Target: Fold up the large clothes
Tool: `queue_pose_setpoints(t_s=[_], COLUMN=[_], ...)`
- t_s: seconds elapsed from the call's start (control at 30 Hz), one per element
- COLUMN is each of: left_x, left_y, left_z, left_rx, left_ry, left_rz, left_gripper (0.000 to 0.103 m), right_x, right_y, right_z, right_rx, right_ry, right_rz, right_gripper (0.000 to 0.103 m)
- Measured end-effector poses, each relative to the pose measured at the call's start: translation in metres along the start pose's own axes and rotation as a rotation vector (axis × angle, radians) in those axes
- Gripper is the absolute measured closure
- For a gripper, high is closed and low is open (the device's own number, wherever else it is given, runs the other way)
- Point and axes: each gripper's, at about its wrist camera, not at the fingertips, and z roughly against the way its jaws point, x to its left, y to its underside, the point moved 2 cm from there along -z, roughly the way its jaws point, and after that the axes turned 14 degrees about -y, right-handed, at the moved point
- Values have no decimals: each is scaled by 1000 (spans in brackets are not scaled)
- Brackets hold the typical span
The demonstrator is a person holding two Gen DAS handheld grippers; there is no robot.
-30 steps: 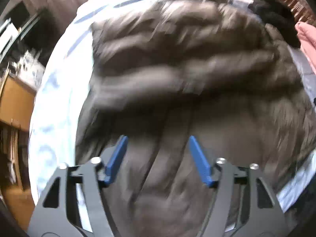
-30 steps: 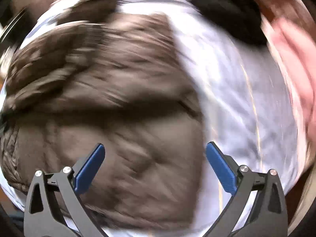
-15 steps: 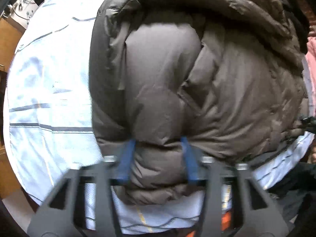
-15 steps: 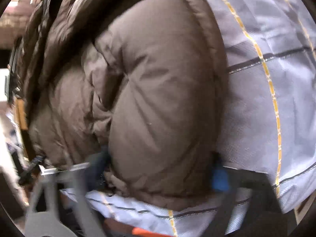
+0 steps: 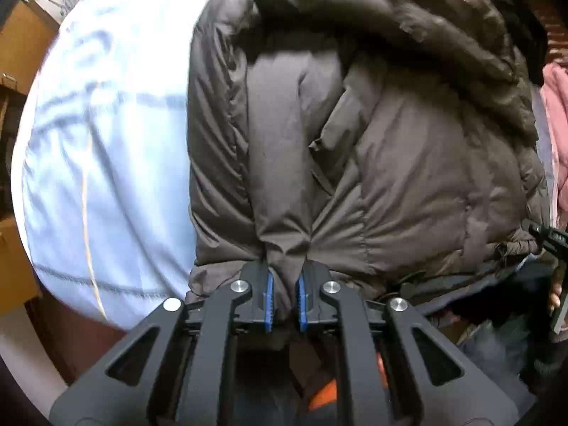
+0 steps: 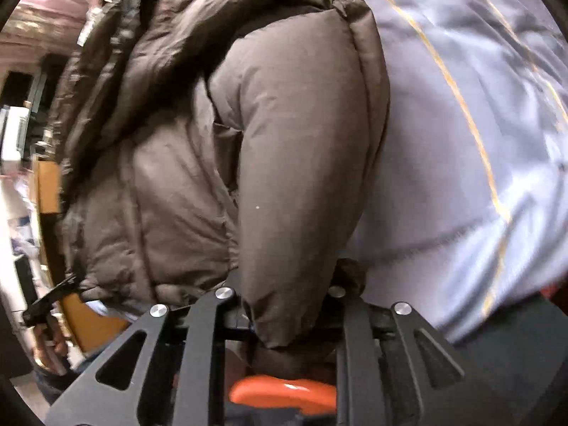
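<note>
A big brown puffer jacket [image 5: 372, 149] lies on a pale blue sheet with thin stripes [image 5: 106, 163]. My left gripper [image 5: 283, 298] is shut on a puffy fold at the jacket's near edge; the blue pads [image 5: 269, 294] pinch the fabric. In the right wrist view the same jacket [image 6: 291, 163] fills the middle. My right gripper [image 6: 289, 319] is shut on its bulging near end; the fabric hides the fingertips. The right gripper's tip shows at the far right of the left wrist view [image 5: 548, 238].
The sheet [image 6: 461, 142] covers a bed that ends just in front of the grippers. Pink cloth [image 5: 557, 135] and a dark garment [image 5: 514, 10] lie at the far right. Wooden furniture [image 5: 17, 46] stands to the left. Something orange [image 6: 284, 394] sits below.
Both grippers came down onto the jacket's near edge and closed on it. A second ago they were open above the jacket; now each pinches a fold.
</note>
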Motion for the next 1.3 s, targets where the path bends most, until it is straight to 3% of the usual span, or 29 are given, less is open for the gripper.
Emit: queue_pose_setpoints(t_s=[0.07,0.1,0.13,0.17,0.23,0.27,0.33,0.4,0.47,0.53,0.63,0.73,0.8,0.87,0.97,1.03,1.17,1.23,1.3], left_x=[-4,-4,-11,-7,3,3,-10,-30,-45,-75,-100,-111,-118,-112,-100,-99,-117,-114,-110], left_y=[0,-2,-5,-6,-8,-10,-18,-33,-54,-86,-137,-172,-188,-202,-232,-243,-247,-245,-238], left_z=[-4,1,7,20,53,76,118,151,158,155,136,99,74,65,35,13,-1,9,30], left_rx=[-3,-14,-29,-76,-229,-337,-525,-649,-645,-611,-587,-532,-507,-500,-386,-325,-332,-340,-397], left_ry=[-31,-42,-58,-96,-206,-270,-311,-274,-230,-134,-74,-71,-139,-202,-136,-121,-227,-205,-153], left_rz=[-17,-17,-9,9,48,62,42,7,3,-8,-3,19,-5,-21,26,46,-9,2,-6], left_gripper=[90,88,82,67,46,46,47,47,47,47,48,48,49,49,48,47,46,51,53], right_x=[-2,-1,0,-1,2,11,37,89,131,172,208,252,265,268,253,250,261,268,273], right_y=[-9,-14,-17,-19,-21,-23,-30,-34,-45,-68,-117,-156,-177,-202,-222,-227,-228,-224,-210], right_z=[0,9,23,47,89,108,132,135,126,102,47,-2,-28,-60,-98,-114,-122,-105,-63], right_rx=[-3,-38,-103,-224,-412,-487,-506,-487,-494,-463,-346,-316,-289,-254,-184,-189,-188,-212,-349], right_ry=[36,63,96,155,200,146,14,-29,15,18,-126,-142,-132,-45,-14,10,79,50,12], right_rz=[-15,-13,-12,-20,-44,-35,39,217,342,424,425,432,429,413,342,348,406,420,475], right_gripper=[44,37,23,15,14,14,16,30,43,51,58,61,63,64,66,66,67,67,66])
